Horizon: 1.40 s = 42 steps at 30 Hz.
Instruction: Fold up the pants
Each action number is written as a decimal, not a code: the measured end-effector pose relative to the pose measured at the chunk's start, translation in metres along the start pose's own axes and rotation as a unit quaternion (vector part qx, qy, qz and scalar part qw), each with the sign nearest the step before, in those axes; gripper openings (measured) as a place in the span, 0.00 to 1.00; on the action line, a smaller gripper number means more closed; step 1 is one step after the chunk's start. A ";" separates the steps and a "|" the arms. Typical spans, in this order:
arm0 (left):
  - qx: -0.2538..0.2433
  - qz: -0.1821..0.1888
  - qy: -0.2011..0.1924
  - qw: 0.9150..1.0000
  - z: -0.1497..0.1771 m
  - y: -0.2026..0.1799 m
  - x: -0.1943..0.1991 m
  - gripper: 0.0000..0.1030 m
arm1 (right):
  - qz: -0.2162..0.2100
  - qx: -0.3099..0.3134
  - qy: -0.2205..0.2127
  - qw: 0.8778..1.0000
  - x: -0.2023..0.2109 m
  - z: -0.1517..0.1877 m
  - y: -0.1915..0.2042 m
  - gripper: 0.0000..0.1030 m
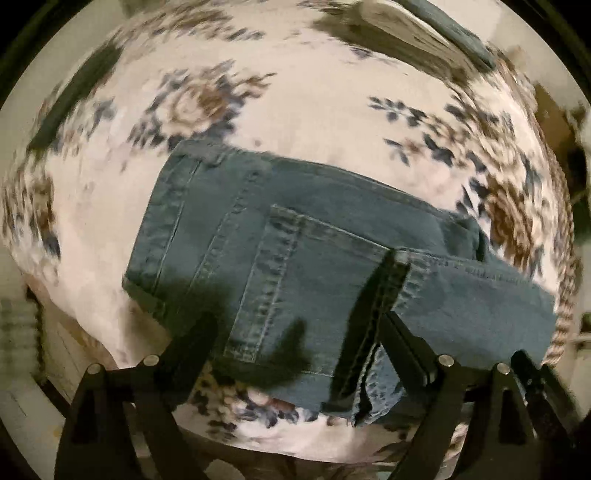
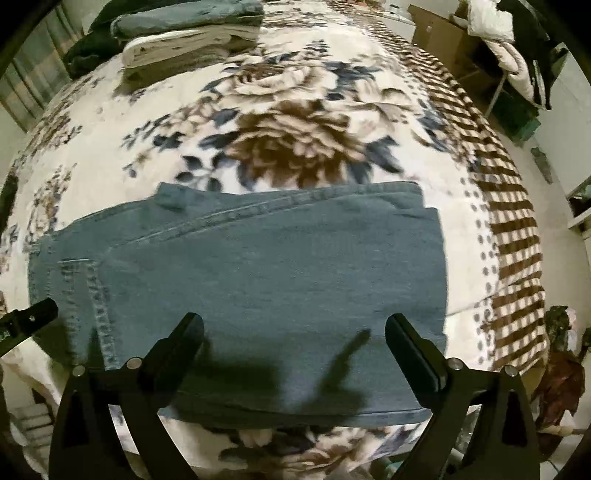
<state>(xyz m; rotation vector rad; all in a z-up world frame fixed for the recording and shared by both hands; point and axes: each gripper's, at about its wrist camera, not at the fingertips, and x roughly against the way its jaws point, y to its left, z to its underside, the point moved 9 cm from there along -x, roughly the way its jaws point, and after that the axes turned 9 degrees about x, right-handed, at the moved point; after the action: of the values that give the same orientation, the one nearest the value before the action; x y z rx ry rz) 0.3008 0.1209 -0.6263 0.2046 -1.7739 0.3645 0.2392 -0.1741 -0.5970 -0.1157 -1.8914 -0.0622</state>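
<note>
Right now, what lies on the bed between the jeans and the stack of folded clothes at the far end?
Only bare floral blanket. The right wrist view shows nothing lying between the jeans and the folded stack.

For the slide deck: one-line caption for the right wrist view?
Open right gripper above folded jeans on a floral blanket.

1 pair of jeans [image 2: 258,280], 2 claws, perhaps 3 folded garments [image 2: 192,33] stacked.
</note>
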 end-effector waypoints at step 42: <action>0.363 0.234 -0.097 0.897 -0.027 0.137 -0.067 0.28 | -0.158 0.018 0.055 0.986 -0.033 0.017 0.090 0.97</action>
<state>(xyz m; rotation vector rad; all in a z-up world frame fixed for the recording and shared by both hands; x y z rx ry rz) 0.2963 0.2544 -0.7041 0.3469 -1.7974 1.4030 0.2433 -0.0846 -0.6355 0.2094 -1.7843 -0.2457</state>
